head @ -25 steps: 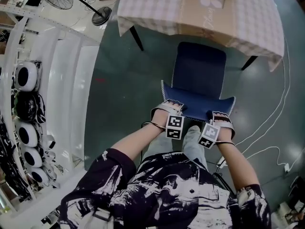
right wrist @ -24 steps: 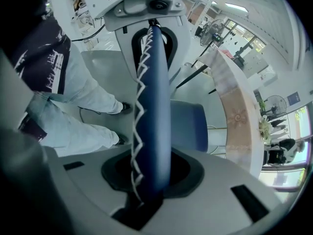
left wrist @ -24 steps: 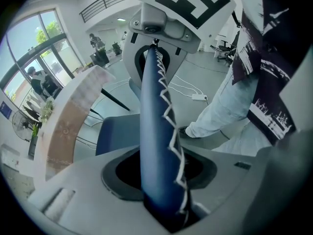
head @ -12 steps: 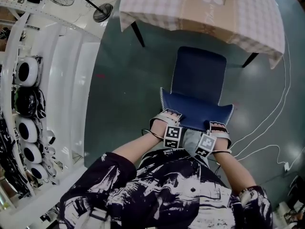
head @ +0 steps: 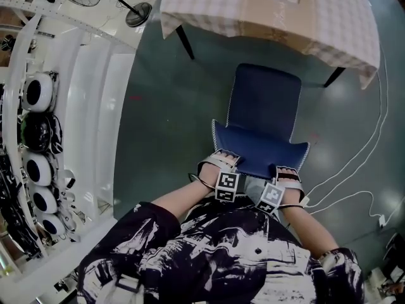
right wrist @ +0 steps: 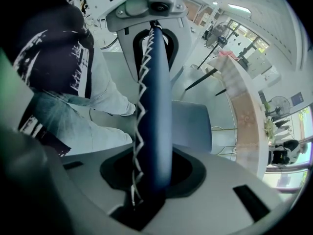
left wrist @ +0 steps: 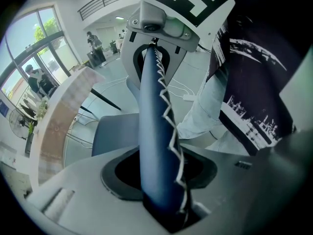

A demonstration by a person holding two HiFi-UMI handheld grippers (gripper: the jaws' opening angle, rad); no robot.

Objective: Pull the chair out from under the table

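Chair [head: 264,106] backrest pinched by left hand-held gripper [head: 223,159] and right hand-held gripper [head: 286,171]; seemingly clear of table [head: 329,30].

Black pedestal fan [head: 138,14] up top, thin white cables [head: 385,106] snaking over the grey floor [head: 164,106], white shelving [head: 82,106] left.

Matt padded chair [head: 264,100], cloth tablecloth [head: 215,5], glossy floor [head: 171,106]
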